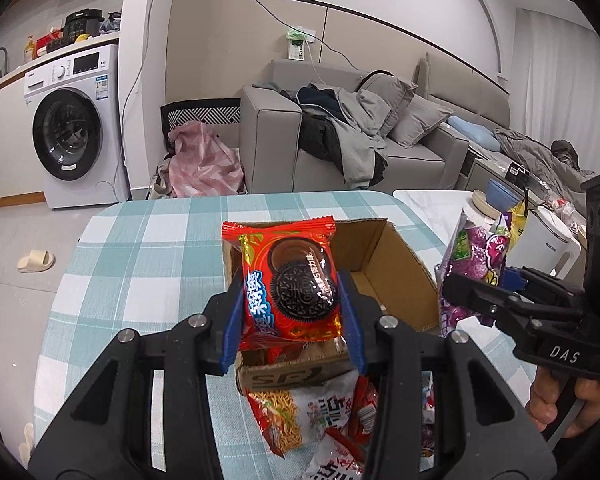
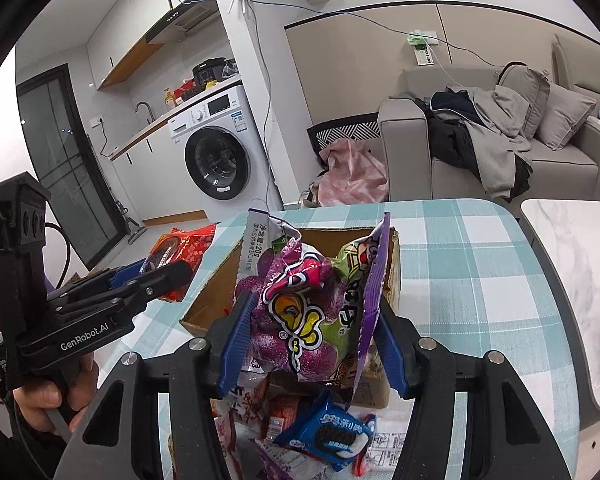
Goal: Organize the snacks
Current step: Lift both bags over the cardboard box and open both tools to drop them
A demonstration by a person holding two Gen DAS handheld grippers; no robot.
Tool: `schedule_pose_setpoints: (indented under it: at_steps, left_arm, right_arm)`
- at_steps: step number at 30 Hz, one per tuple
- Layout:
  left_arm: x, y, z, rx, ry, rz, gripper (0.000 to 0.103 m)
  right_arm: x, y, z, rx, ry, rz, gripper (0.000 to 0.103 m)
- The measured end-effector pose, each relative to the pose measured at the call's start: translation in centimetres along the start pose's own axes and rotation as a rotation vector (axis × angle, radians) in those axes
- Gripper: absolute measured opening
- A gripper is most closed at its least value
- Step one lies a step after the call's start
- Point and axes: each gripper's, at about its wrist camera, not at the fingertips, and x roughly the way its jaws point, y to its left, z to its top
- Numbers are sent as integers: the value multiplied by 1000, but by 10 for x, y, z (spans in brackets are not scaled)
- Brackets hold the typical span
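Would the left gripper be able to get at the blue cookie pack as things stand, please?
Probably not yet. The left gripper is shut on the red cookie pack, so its jaws are full. The blue cookie pack lies uncovered in the pile before the box, so once the red one is dropped, the way looks free.

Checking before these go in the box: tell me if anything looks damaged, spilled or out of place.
Nothing looks spilled. The purple snack bag in the right gripper is badly crumpled, squeezed between the jaws. The red cookie packet in the left gripper looks intact. More snacks lie in a loose heap on the table in front of the cardboard box.
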Motion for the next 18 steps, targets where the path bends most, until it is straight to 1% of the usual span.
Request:
schedule_pose_setpoints:
  at_steps: [6,9,18]
  left_arm:
    - [18,-6,9,28,4,11,39]
    - [28,-7,10,20,16,-3,39]
    - [59,-9,8,42,50,2,39]
  right_arm:
    - [14,-7,8,11,3,-10,58]
    - [22,-10,11,23,7,-10,58]
    - [49,-15,16,25,35,-7,58]
